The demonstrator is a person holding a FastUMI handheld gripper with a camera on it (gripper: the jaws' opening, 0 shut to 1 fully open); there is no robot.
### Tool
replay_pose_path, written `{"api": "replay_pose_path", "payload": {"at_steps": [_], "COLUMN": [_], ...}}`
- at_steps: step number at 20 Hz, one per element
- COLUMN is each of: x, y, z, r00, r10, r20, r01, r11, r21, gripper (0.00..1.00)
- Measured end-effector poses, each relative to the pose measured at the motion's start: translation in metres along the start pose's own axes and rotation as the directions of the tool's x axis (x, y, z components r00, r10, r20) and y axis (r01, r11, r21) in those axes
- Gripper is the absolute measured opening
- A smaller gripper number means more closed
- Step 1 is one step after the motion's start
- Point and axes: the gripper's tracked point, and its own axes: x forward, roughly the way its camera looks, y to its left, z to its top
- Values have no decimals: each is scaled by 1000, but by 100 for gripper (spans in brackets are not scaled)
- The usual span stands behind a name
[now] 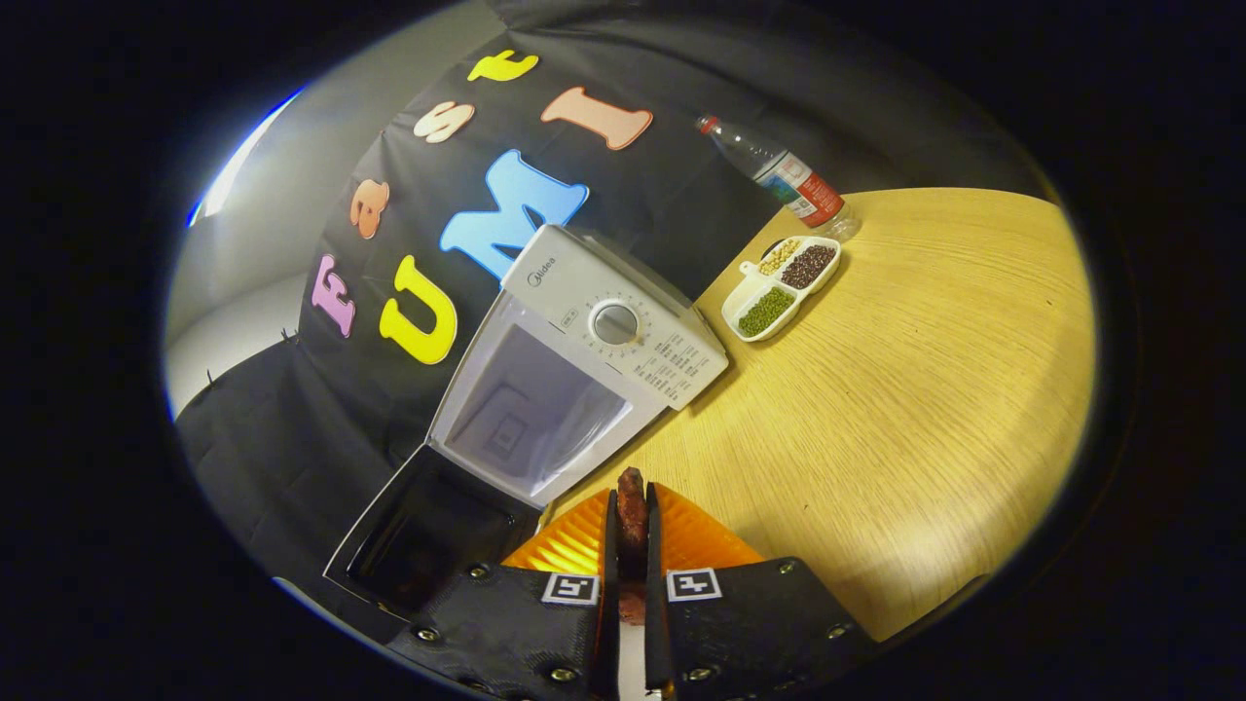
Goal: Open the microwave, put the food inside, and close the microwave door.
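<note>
A white microwave (594, 341) stands on the wooden table (905, 389) ahead of my fingers, its door (428, 531) swung fully open toward me and its pale cavity (531, 414) bare. My gripper (631, 521) is shut on a reddish-brown piece of food (632, 511), which pokes out between the two fingertips. The food is held just short of the microwave's front lower corner, outside the cavity.
A white divided dish (779, 289) with green, dark and pale beans lies beyond the microwave on the table. A plastic water bottle (779, 175) with a red label lies behind the dish, near the black cloth wall.
</note>
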Motion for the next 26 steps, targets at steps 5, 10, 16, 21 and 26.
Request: {"api": "replay_pose_path", "payload": {"at_steps": [5, 10, 16, 21, 26], "x": [-7, 11, 58, 99, 149], "y": [35, 82, 128, 154, 170], "z": [12, 12, -7, -18, -31], "r00": [999, 997, 994, 992, 992], "r10": [28, 67, 106, 116, 115], "r20": [30, 44, 36, 54, 59], "r01": [-27, -63, -100, -107, -109], "r11": [999, 994, 987, 984, 989], "r21": [-39, -88, -124, -143, -98], "gripper": [11, 11, 11, 11, 11]}}
